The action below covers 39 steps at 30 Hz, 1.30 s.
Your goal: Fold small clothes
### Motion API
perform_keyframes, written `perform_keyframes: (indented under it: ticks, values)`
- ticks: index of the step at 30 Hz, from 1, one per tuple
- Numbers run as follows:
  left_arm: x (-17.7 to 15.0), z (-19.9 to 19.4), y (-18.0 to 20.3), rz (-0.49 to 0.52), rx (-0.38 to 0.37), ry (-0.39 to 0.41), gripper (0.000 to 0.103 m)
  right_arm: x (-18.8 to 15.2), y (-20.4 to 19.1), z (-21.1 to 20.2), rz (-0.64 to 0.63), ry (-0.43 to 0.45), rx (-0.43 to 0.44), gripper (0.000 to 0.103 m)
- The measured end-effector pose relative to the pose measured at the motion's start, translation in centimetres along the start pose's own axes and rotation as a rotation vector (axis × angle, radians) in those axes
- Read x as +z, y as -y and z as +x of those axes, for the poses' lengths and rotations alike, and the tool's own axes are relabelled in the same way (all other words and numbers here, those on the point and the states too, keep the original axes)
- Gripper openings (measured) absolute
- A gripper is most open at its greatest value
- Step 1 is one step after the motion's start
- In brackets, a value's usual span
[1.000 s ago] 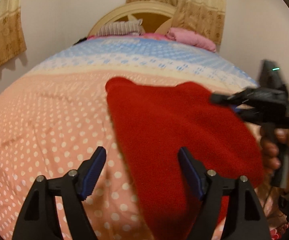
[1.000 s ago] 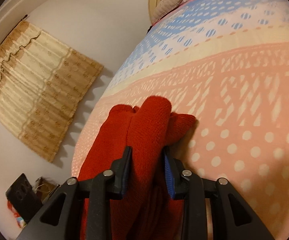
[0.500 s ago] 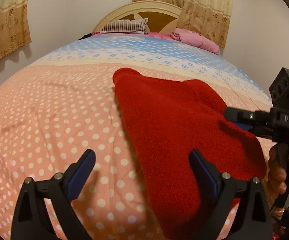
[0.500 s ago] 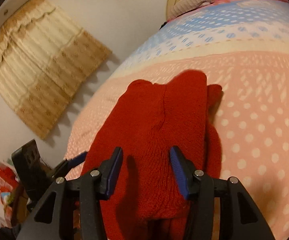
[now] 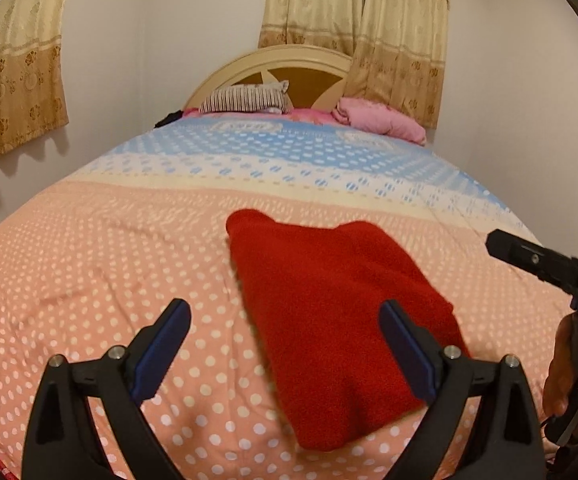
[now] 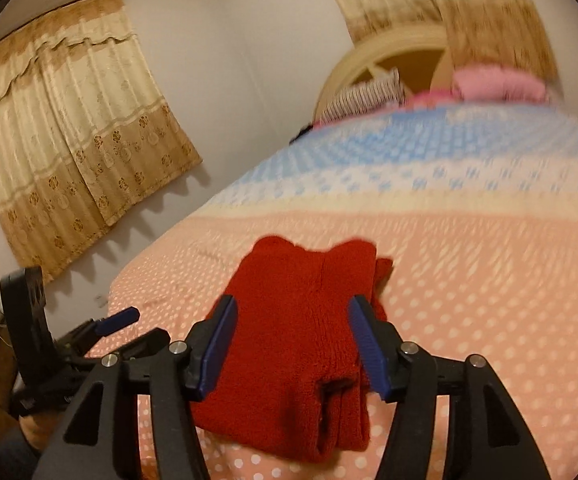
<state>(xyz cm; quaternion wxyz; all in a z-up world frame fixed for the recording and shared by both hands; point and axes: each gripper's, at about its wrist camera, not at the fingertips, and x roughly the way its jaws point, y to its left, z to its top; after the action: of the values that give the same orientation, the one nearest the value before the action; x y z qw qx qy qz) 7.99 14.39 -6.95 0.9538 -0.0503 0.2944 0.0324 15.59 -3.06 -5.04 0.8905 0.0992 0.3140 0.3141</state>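
Lying folded on the near, pink-dotted part of the bed [image 5: 89, 260]: red garment [image 5: 341, 304]. Hovering spread wide, gripping nothing: left gripper [image 5: 285, 344] and right gripper [image 6: 291, 344], apparently just above the cloth.

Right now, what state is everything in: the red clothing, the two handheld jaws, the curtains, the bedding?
Red garment: folded, lying flat on the bed, held by nothing.
Left gripper: jaws open, empty.
Right gripper: jaws open, empty, above the garment.
Curtains: drawn shut.
Bedspread: spread out, lightly creased.
Pink blanket: bundled by the headboard.
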Motion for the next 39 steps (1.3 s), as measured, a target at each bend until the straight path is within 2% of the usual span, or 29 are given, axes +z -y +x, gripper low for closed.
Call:
perform_keyframes:
  ticks: [7,22,39]
  values:
    - [0.4,-0.5,0.1,0.0,-0.002,0.02,0.098,0.6,-1.6,-1.9,-0.04,0.041,0.009,0.061]
    - [0.4,-1.1,0.7,0.006,-0.007,0.036,0.099,0.0,-1.2,-1.9,-0.019,0.023,-0.04,0.061]
    - [0.4,-1.2,0.9,0.006,-0.008,0.032,0.099,-0.2,-1.0,-1.9,-0.003,0.017,-0.041,0.061]
